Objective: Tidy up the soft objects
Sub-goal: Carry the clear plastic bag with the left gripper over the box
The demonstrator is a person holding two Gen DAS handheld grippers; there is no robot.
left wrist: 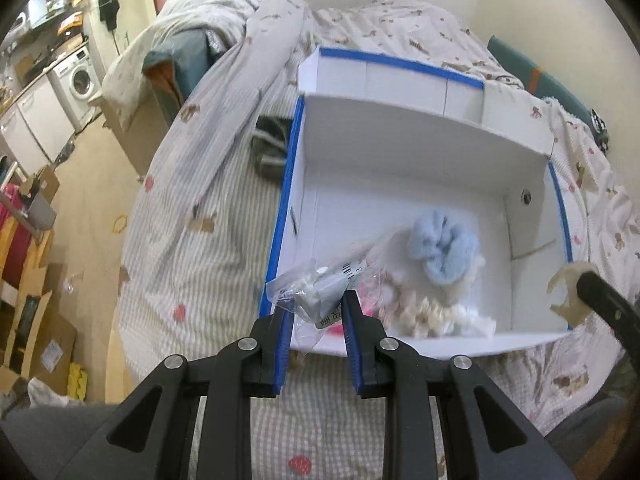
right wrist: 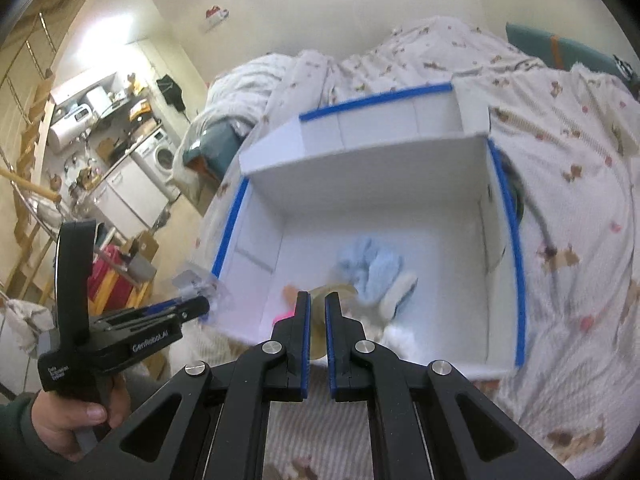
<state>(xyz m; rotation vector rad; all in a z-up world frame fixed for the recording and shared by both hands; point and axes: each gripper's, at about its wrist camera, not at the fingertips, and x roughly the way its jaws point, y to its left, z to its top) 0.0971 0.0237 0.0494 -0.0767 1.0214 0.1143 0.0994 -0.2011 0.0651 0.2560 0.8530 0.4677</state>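
Note:
A white cardboard box (left wrist: 400, 152) edged with blue tape lies open on the bed. Inside it are a fluffy light blue scrunchie (left wrist: 442, 246), cream fluffy pieces (left wrist: 432, 316) and something pink (left wrist: 366, 300). My left gripper (left wrist: 318, 312) hovers over the box's near left corner, shut on a clear plastic bag (left wrist: 316, 294) with grey and white contents. The same gripper (right wrist: 204, 304) and its bag (right wrist: 196, 282) show at the left of the right wrist view. My right gripper (right wrist: 318, 312) is shut on a beige claw-shaped clip (right wrist: 334, 291) above the box's near wall (right wrist: 248, 320). That clip (left wrist: 568, 294) also shows by the box's right corner.
The bed carries a bear-print quilt (left wrist: 208, 184), bunched up behind the box. A dark striped cloth (left wrist: 268, 152) lies against the box's left side. Past the bed's left edge are the floor with cardboard boxes (left wrist: 40, 320) and a washing machine (left wrist: 82, 78). A person's hand (right wrist: 76, 412) holds the left gripper.

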